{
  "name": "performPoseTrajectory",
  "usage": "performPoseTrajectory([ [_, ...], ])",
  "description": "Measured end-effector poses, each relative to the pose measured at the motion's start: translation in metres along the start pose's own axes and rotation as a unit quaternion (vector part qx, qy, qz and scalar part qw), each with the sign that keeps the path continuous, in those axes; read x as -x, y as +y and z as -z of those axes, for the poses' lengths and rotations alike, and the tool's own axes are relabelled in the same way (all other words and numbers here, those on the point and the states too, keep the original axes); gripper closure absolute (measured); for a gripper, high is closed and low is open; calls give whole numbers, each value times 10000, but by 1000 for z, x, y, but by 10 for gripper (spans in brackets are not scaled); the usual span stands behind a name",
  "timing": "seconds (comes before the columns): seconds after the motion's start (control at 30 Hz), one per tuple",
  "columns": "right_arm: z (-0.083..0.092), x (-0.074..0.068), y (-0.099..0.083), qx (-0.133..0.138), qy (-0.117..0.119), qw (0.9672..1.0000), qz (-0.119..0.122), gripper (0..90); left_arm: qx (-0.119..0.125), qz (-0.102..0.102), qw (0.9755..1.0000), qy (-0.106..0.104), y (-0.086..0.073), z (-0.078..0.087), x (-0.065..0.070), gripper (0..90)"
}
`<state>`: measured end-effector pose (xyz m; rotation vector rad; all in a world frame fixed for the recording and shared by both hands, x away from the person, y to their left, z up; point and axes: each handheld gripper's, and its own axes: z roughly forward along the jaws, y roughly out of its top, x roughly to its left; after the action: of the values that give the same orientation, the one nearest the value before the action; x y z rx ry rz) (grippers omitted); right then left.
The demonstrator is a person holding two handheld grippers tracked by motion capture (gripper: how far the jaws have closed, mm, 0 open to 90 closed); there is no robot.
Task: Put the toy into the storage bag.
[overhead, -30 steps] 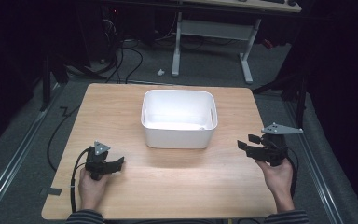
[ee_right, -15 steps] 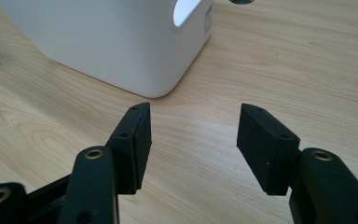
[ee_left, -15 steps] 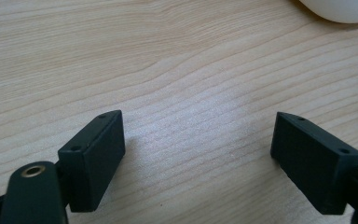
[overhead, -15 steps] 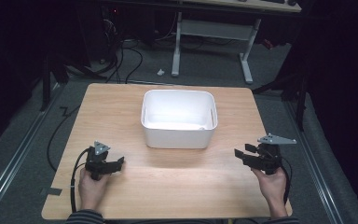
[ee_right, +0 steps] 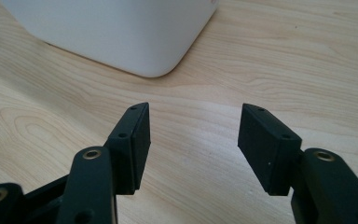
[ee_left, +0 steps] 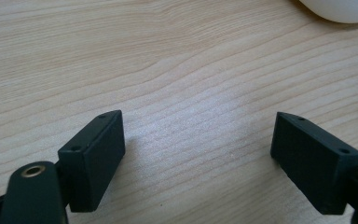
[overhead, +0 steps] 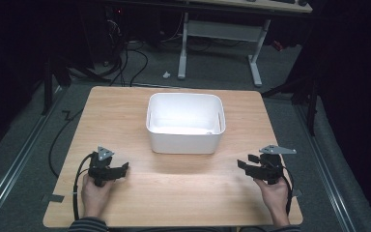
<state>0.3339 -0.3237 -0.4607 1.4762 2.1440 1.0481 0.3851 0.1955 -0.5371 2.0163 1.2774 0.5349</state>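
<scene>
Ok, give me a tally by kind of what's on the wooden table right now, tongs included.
White rectangular plastic tub: 1
Black two-jaw tongs: 2, left tongs and right tongs, both open and empty
Total: 3

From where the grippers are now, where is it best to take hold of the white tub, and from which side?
Probably the thin upper rim of the white tub, on its near wall, coming from above. The tub stands upright and open, and its body looks far wider than the open jaws of the right gripper or the left gripper, so only a wall edge likely fits between the pads, one inside, one outside.
</scene>
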Motion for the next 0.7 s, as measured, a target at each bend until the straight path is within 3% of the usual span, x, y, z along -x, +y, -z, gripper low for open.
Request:
performPoseTrajectory([
  [0.2, -12, 3, -7, 9, -107, 9999, -1, 438, -1, -1, 10000, 1, 0, 0, 0, 180],
  [0.47, -36, 3, -15, -206, -118, 9997, -29, 433, 0, 0, 10000, 3, 0, 0, 0, 180],
  [0.7, -54, 2, -23, -243, -459, 9986, 66, 404, 0, 0, 10000, 2, 0, 0, 0, 180],
])
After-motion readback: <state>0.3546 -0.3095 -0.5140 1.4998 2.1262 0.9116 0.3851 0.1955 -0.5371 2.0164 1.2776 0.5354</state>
